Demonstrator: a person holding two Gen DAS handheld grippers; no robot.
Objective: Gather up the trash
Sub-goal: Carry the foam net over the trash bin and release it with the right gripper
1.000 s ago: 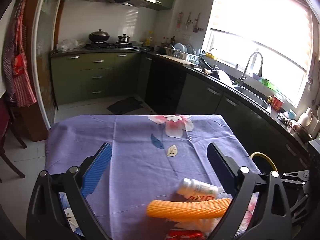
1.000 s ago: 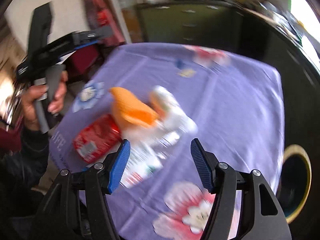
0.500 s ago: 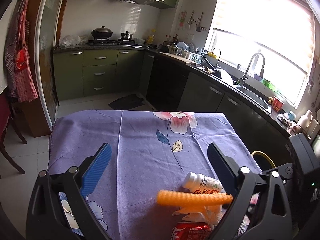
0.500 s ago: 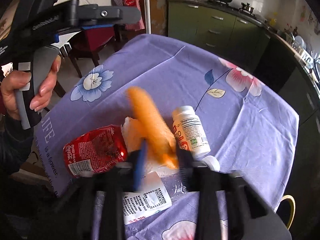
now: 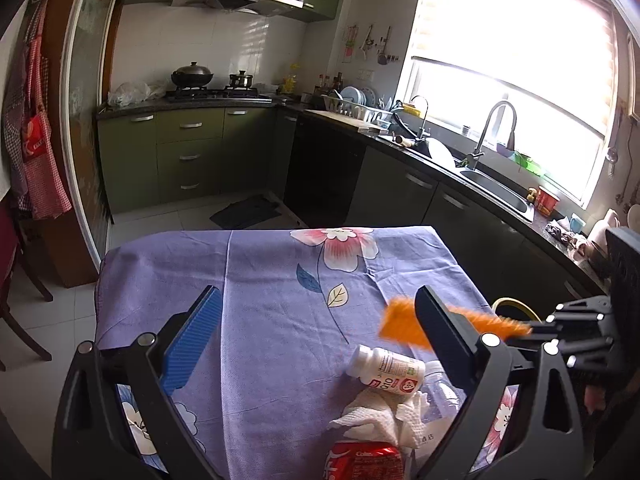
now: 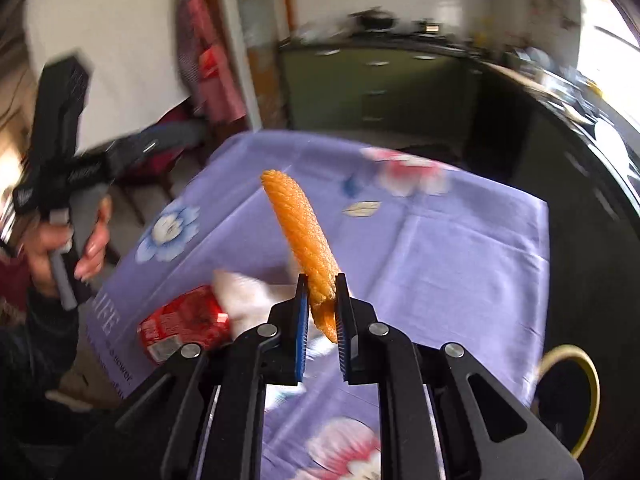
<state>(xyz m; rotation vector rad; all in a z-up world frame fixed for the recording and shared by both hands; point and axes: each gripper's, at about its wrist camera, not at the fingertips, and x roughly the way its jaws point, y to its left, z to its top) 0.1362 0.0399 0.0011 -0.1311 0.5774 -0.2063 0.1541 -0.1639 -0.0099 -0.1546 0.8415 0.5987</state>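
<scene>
Left wrist view: the left gripper (image 5: 316, 328) hangs spread wide over the purple cloth (image 5: 280, 280) with nothing between its fingers. Near the right finger lie a white bottle (image 5: 386, 372), crumpled tissue (image 5: 380, 416) and a red can (image 5: 362, 460) — close together at the near edge. The orange net (image 5: 400, 320) is in the air above them, blurred, running to the right gripper (image 5: 532, 328).

Right wrist view: the right gripper (image 6: 322, 300) pinches the net (image 6: 298, 224) at its lower end — the rest sticks up and away over the cloth. The can (image 6: 182, 328) and tissue (image 6: 244, 296) lie below left. A yellow-rimmed bin (image 6: 572, 392) stands beside the table, lower right.
</scene>
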